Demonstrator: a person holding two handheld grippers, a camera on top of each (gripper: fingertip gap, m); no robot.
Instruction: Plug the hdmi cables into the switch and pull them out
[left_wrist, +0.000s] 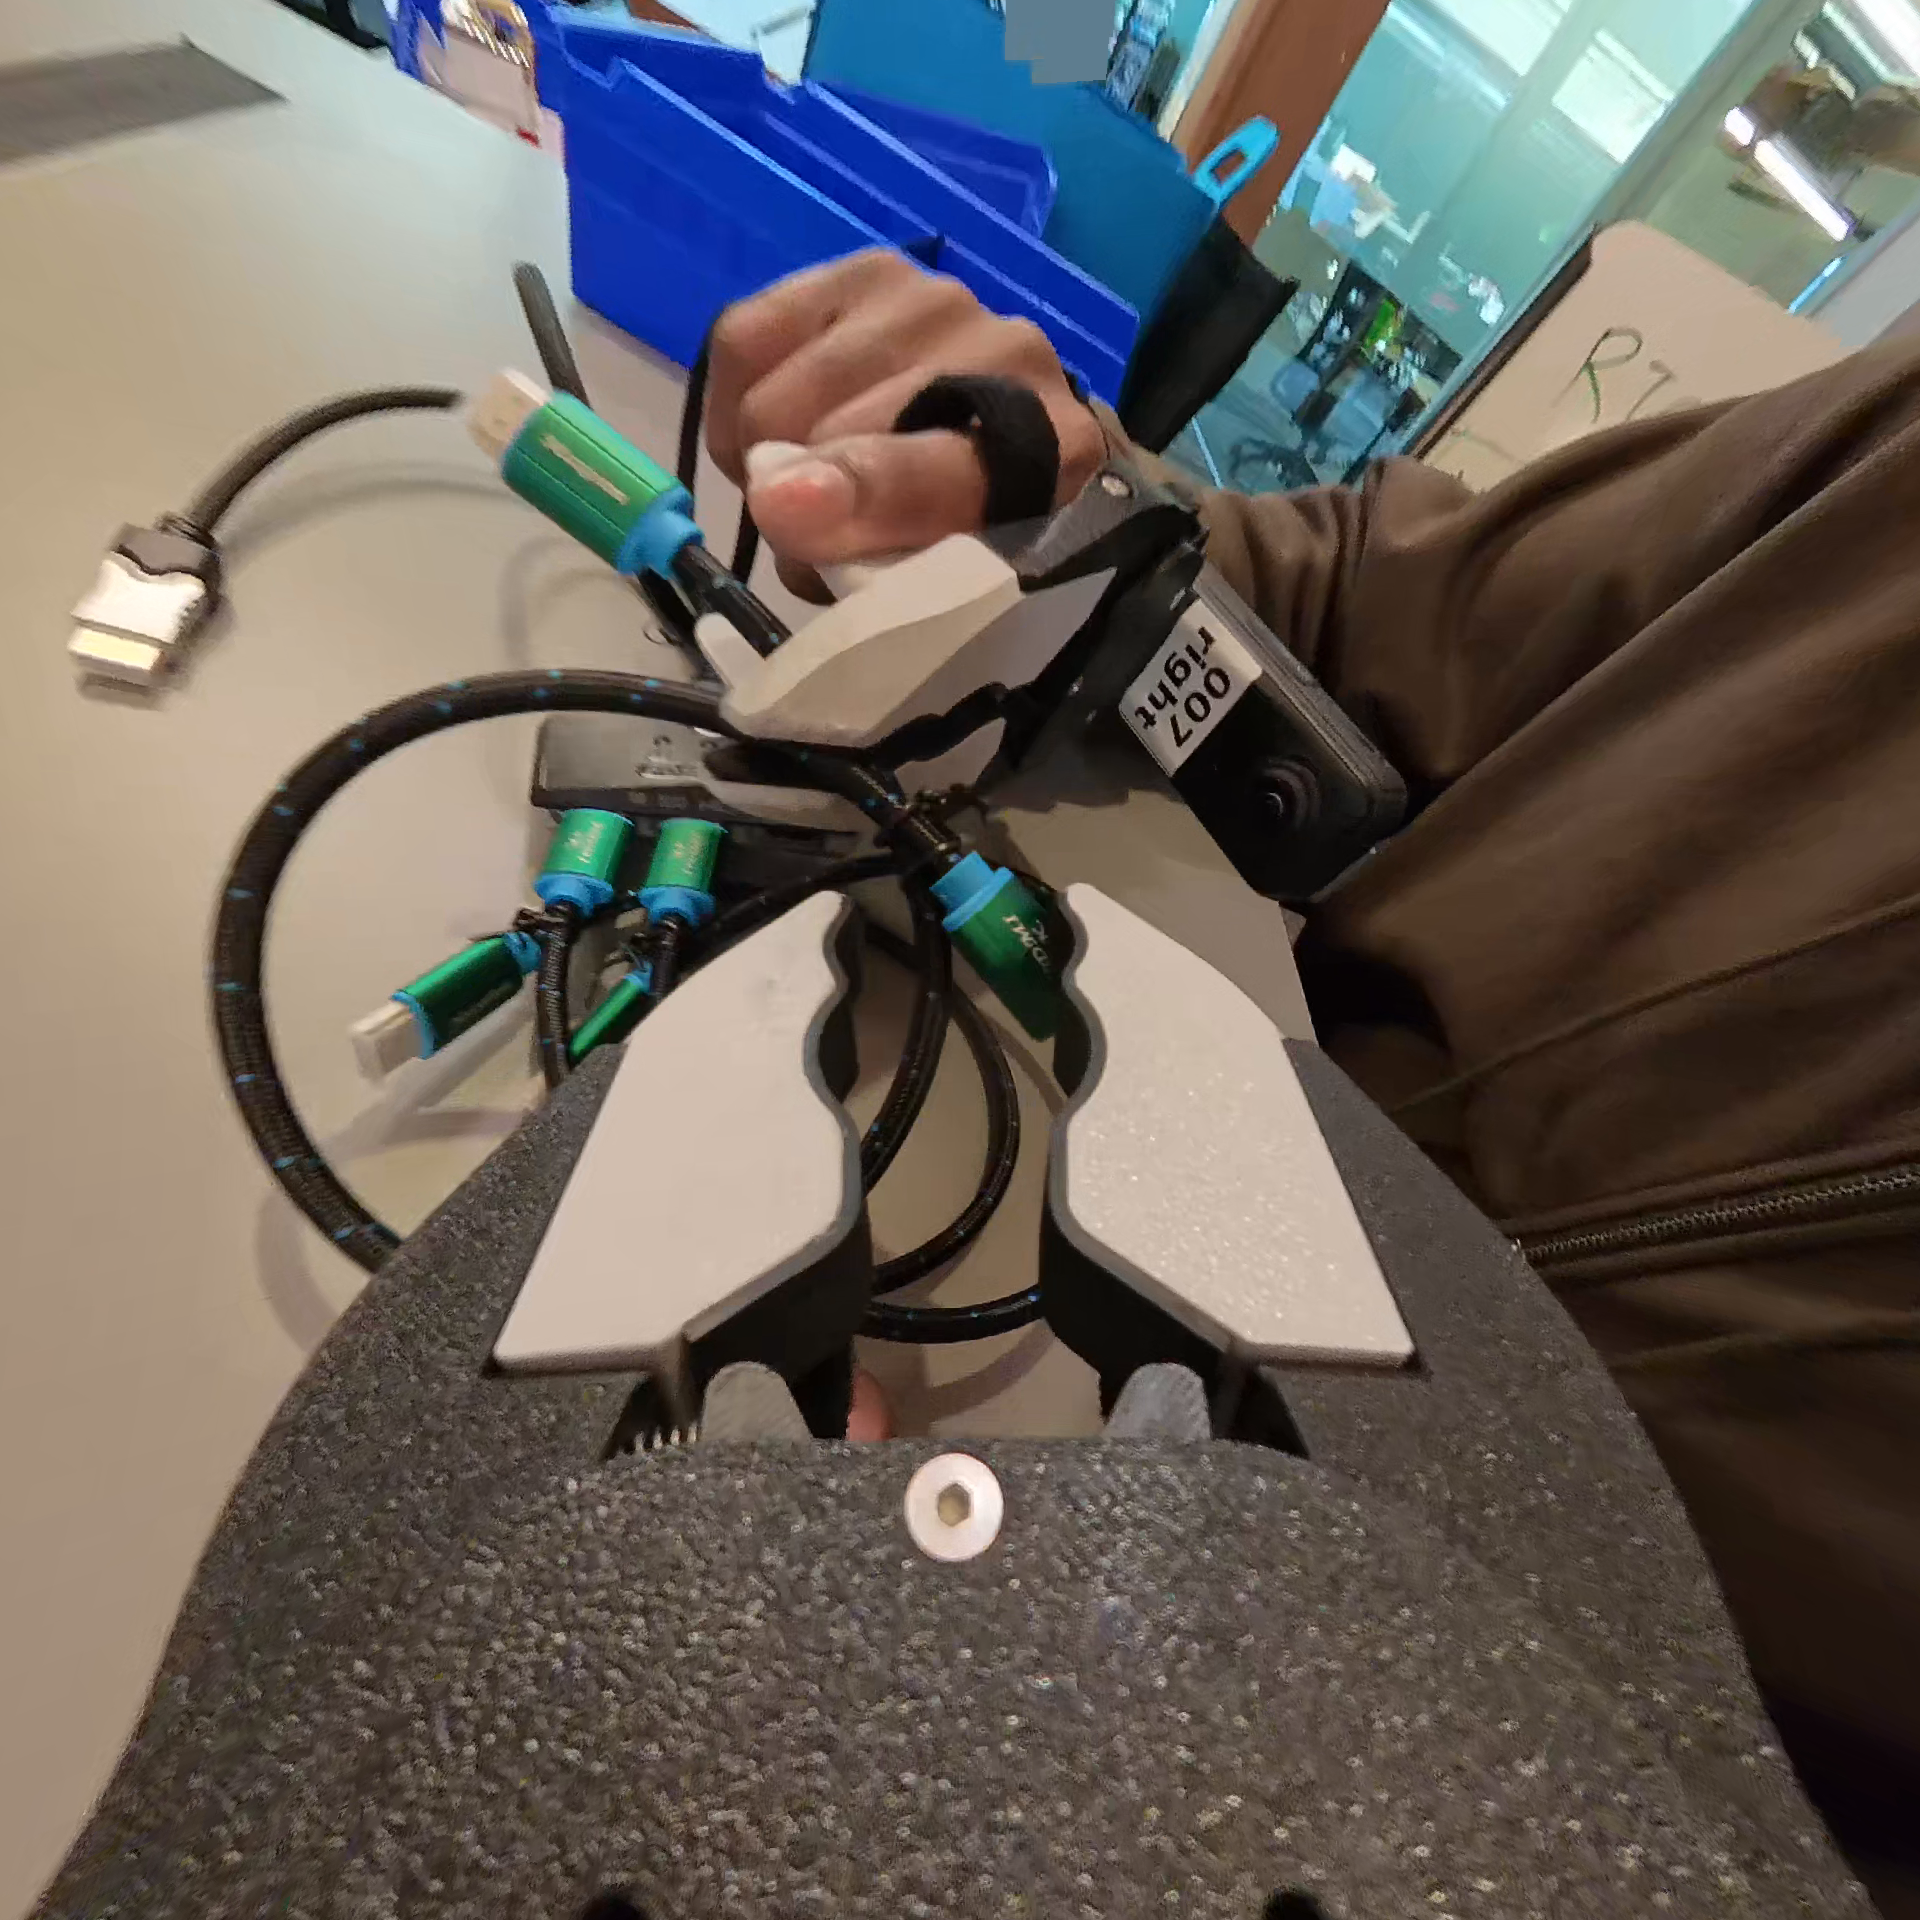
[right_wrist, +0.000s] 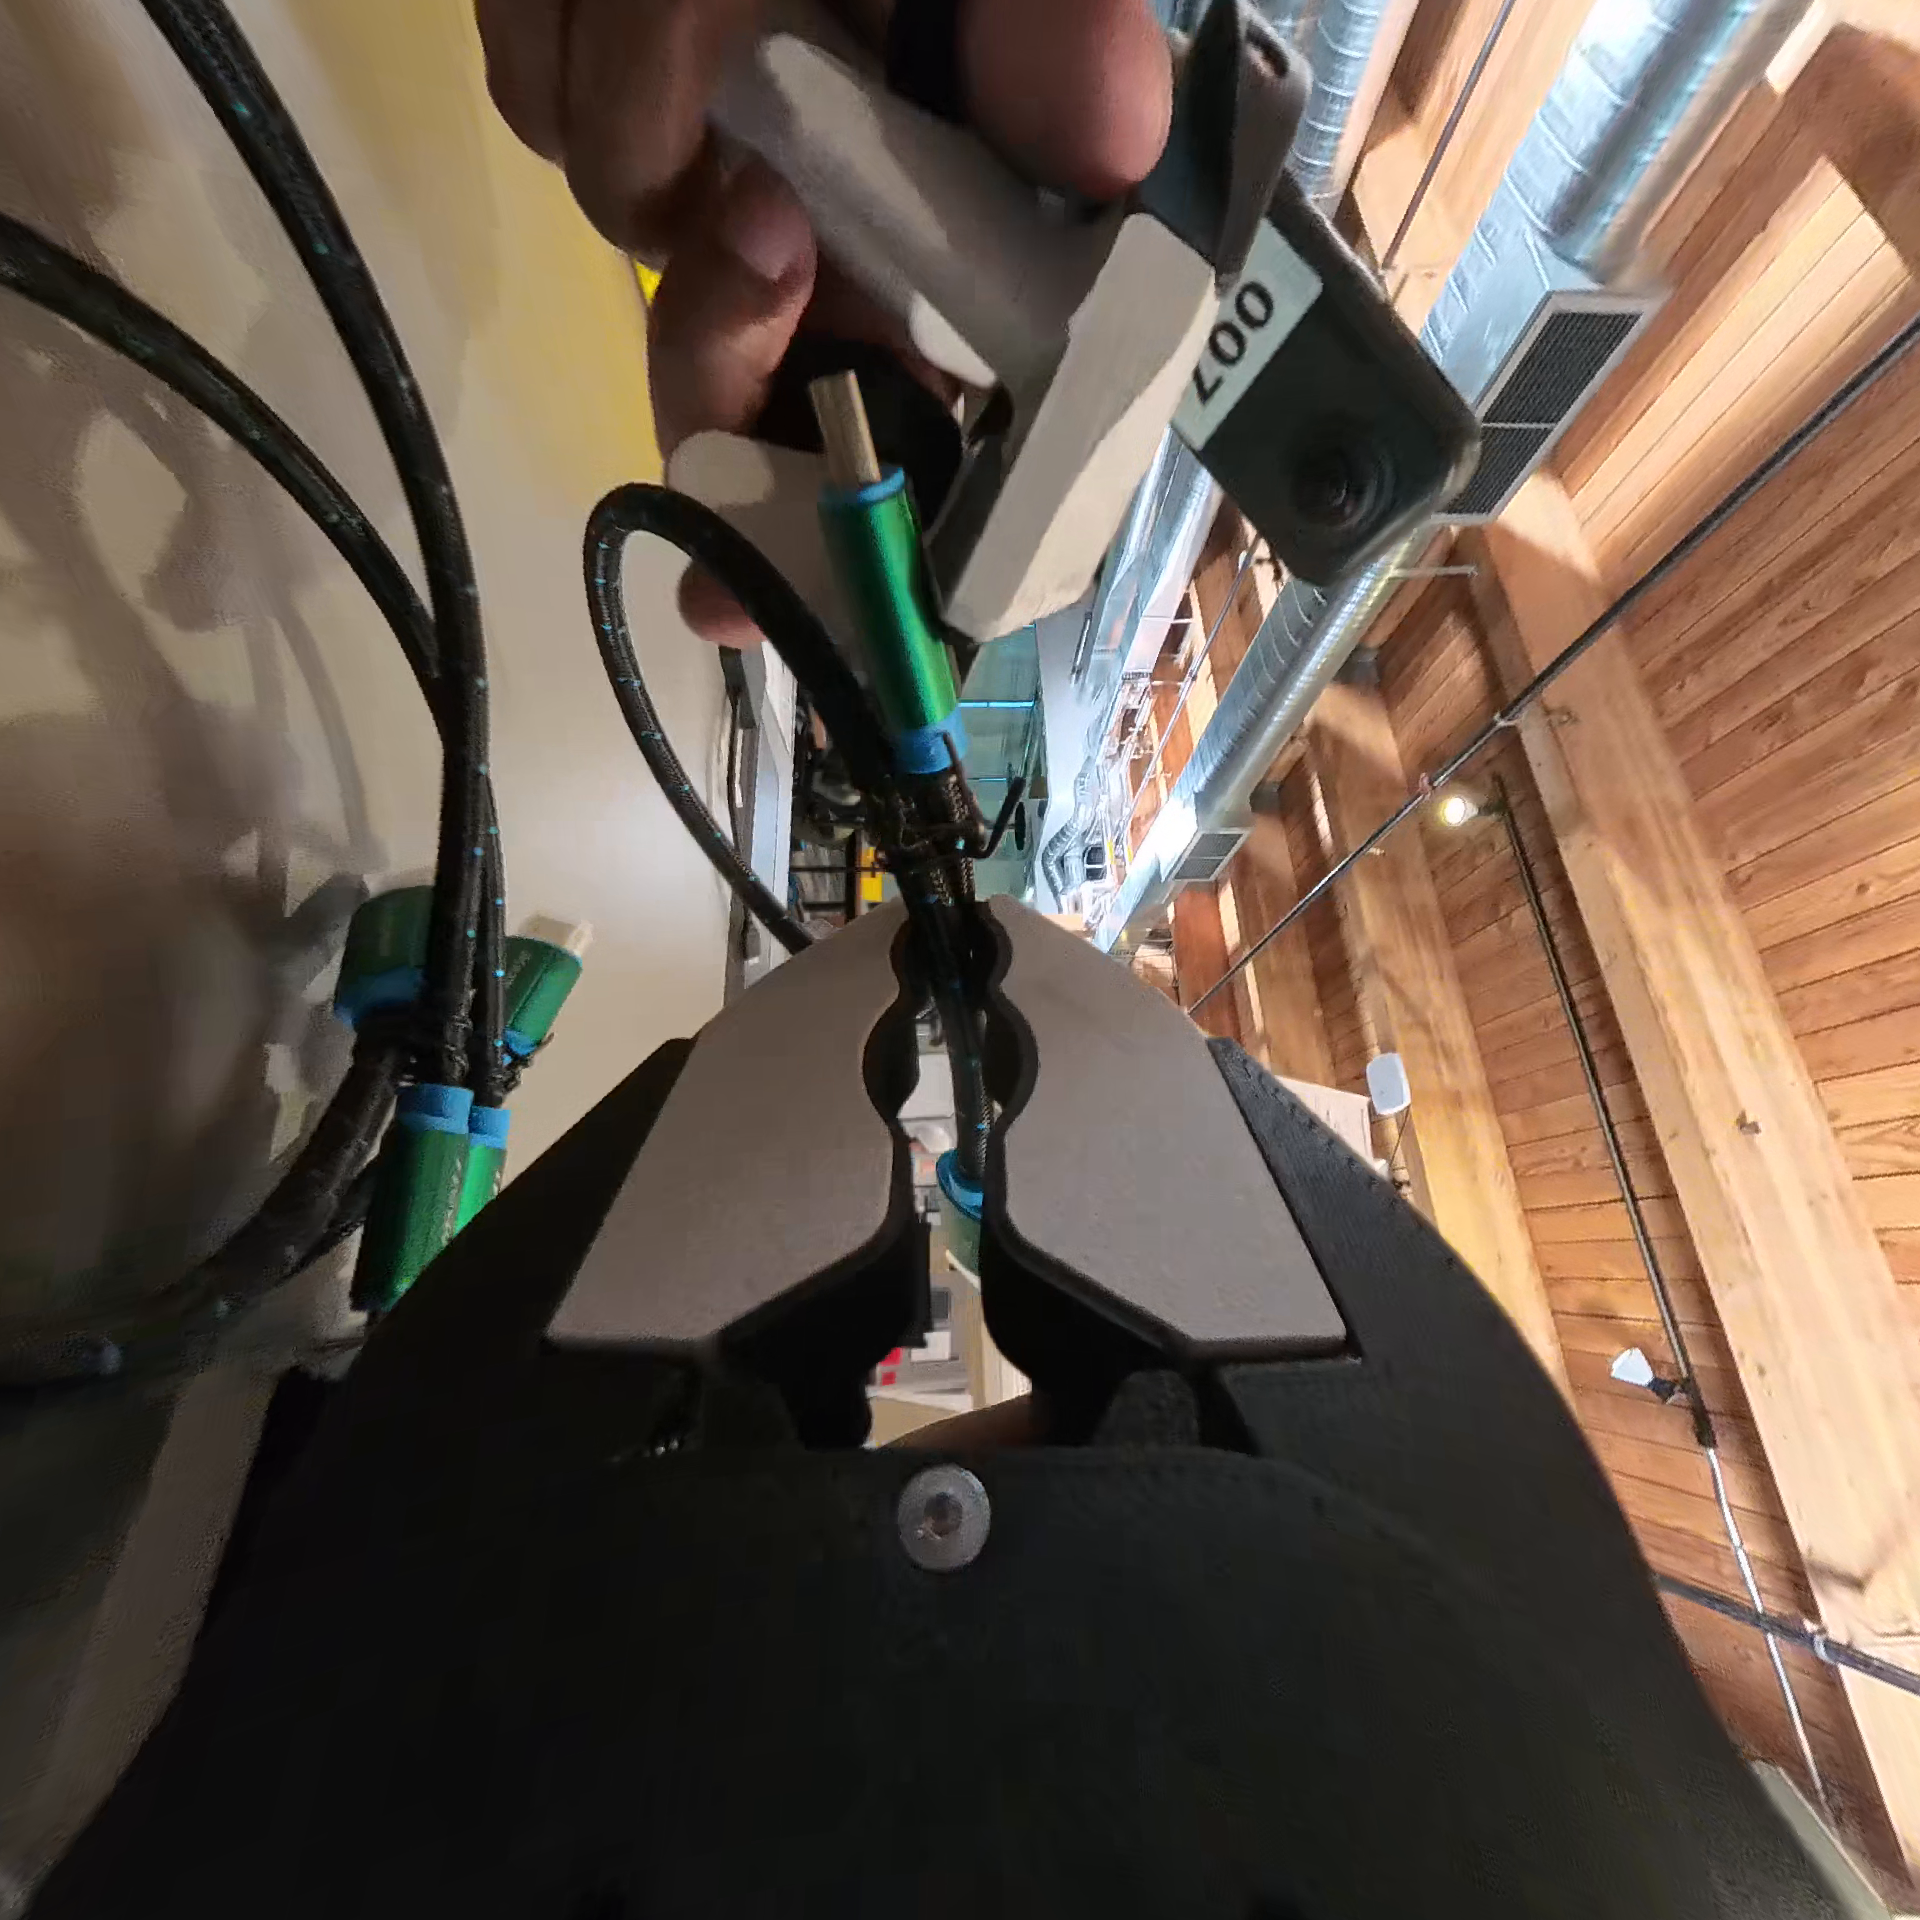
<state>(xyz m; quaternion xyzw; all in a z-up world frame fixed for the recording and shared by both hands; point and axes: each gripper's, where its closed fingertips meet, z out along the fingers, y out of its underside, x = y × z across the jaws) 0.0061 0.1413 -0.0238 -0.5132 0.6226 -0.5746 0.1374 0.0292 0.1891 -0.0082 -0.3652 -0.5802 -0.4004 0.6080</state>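
In the left wrist view my left gripper (left_wrist: 956, 914) is open. A green plug with a blue collar (left_wrist: 1003, 956) stands between its tips against the right finger (left_wrist: 1195, 1122), with a gap to the left finger (left_wrist: 717, 1132). My right gripper (right_wrist: 951, 935) is shut on the black braided cable with blue flecks (right_wrist: 940, 883) that leads up to that green plug (right_wrist: 894, 603). It also shows in the left wrist view (left_wrist: 748, 743), held by a hand (left_wrist: 862, 395) and gripping the cable (left_wrist: 416, 717) just above a black box (left_wrist: 603, 758).
Two green plugs (left_wrist: 582, 852) (left_wrist: 681, 857) sit in the black box; another green plug (left_wrist: 447, 997) lies loose beside them and one (left_wrist: 592, 478) sticks up. A silver plug (left_wrist: 135, 613) lies at the left on the pale table (left_wrist: 156, 935). Blue bins (left_wrist: 831, 208) stand behind. My right fingertips sit around 5 cm from my left ones.
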